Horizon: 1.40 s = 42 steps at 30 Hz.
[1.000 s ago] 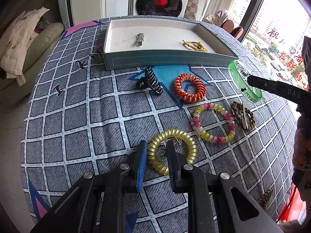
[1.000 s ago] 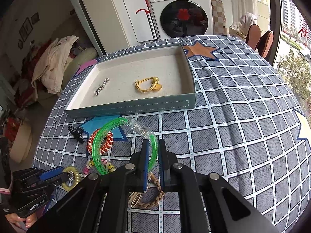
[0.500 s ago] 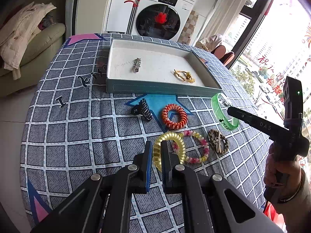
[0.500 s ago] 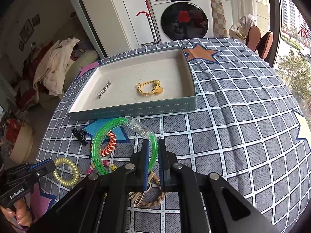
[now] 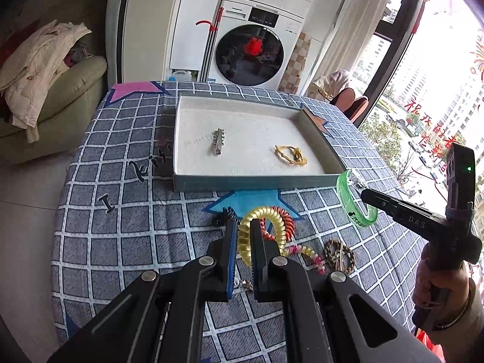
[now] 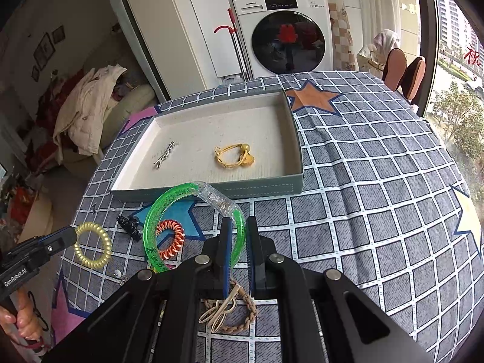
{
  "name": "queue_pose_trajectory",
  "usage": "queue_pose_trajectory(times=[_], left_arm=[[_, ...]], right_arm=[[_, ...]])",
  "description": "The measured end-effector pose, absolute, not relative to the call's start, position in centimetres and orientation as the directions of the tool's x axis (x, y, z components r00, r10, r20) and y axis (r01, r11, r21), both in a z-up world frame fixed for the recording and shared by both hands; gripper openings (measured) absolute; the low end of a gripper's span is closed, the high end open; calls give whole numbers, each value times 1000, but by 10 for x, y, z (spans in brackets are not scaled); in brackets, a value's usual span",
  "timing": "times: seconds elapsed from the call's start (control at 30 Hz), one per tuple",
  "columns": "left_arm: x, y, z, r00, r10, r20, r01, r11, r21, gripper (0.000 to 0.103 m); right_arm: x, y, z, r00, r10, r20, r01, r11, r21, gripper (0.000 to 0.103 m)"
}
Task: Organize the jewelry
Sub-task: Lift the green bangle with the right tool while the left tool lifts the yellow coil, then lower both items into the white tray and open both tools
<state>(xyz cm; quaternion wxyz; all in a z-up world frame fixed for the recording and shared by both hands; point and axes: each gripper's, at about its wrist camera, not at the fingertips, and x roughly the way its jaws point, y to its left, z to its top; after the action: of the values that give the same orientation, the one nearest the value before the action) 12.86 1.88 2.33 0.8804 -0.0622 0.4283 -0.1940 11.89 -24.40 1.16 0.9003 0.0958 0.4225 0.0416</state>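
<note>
A yellow coil hair tie (image 5: 262,236) is pinched in the left gripper (image 5: 243,236) and a green bangle (image 6: 193,220) is clamped in the right gripper (image 6: 239,236), both raised off the checked tablecloth (image 6: 363,211), seemingly for carrying. Short of the tray (image 6: 211,189), an orange coil tie (image 6: 171,239) and a black claw clip (image 6: 128,225) are left on the cloth. Inside the tray, a silver clip (image 6: 165,154) and a gold cord piece (image 6: 236,155) are already laid, apparently as sorted pieces.

both grippers (image 5: 243,227) (image 6: 239,227) clamped, raised

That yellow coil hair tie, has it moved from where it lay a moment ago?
Yes. The yellow coil hair tie has been lifted off the tablecloth by the left tongs and now hangs closer to the tray.
</note>
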Motion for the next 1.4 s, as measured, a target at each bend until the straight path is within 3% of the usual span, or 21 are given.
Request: queue_pose_trajectory(times=[0.47,0.9,1.17,1.4], left_arm=[[229,-2,47,638,-341,-690,271,939,-213,28],[309,-33,2,614,-251,-748,235,963,-130,28],[324,-41,-28,571,-213,-793,215,971,-106,28],[324,-47,-42,574,-132,-808,208,978,-13,28]], right_arm=[[195,-242,36,649,108,-753,0,990,142,10],[276,-242,-2,589,72,-805,38,992,117,10],[298,-246,-31,551,57,-832,69,991,113,10],[301,-245,-43,535,64,-843,70,990,120,11]])
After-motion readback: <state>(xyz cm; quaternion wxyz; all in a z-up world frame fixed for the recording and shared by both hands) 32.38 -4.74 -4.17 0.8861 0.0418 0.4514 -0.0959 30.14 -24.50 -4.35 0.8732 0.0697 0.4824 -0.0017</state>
